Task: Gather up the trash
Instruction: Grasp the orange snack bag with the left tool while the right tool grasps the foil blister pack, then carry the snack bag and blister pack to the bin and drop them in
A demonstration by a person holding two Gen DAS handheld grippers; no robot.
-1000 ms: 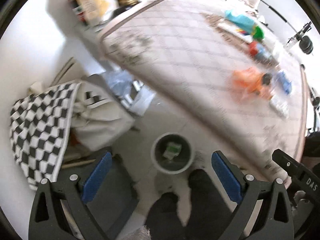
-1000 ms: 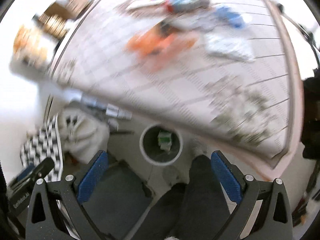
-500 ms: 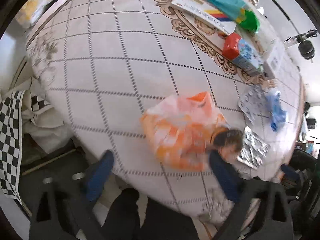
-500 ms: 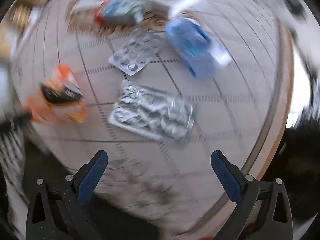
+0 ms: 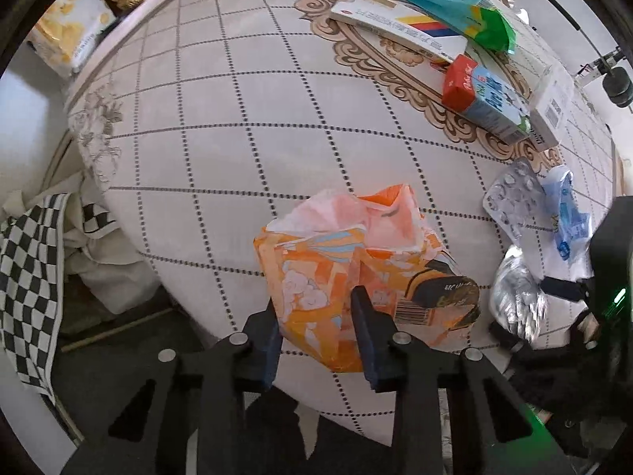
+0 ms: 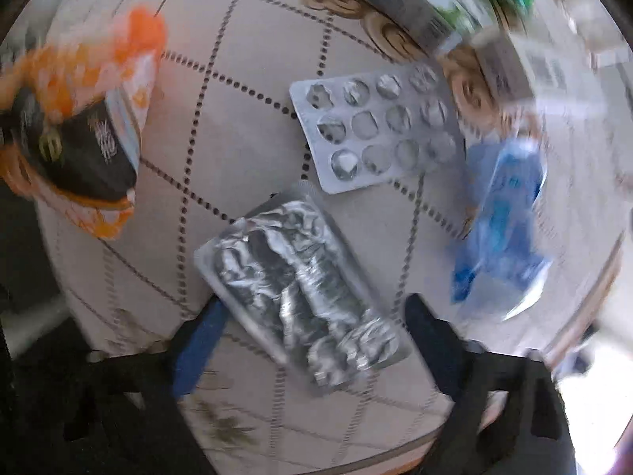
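Trash pickup was underway on a patterned tablecloth (image 5: 245,126). Left gripper (image 5: 316,328) pointed down, jaws closing around the near corner of an orange snack bag (image 5: 348,273) at the table's front edge. Right gripper (image 6: 312,336) straddled a crumpled foil blister pack (image 6: 300,293), jaws closing but apparently not yet touching it. Next, probably, both needed firm pinches before lifting
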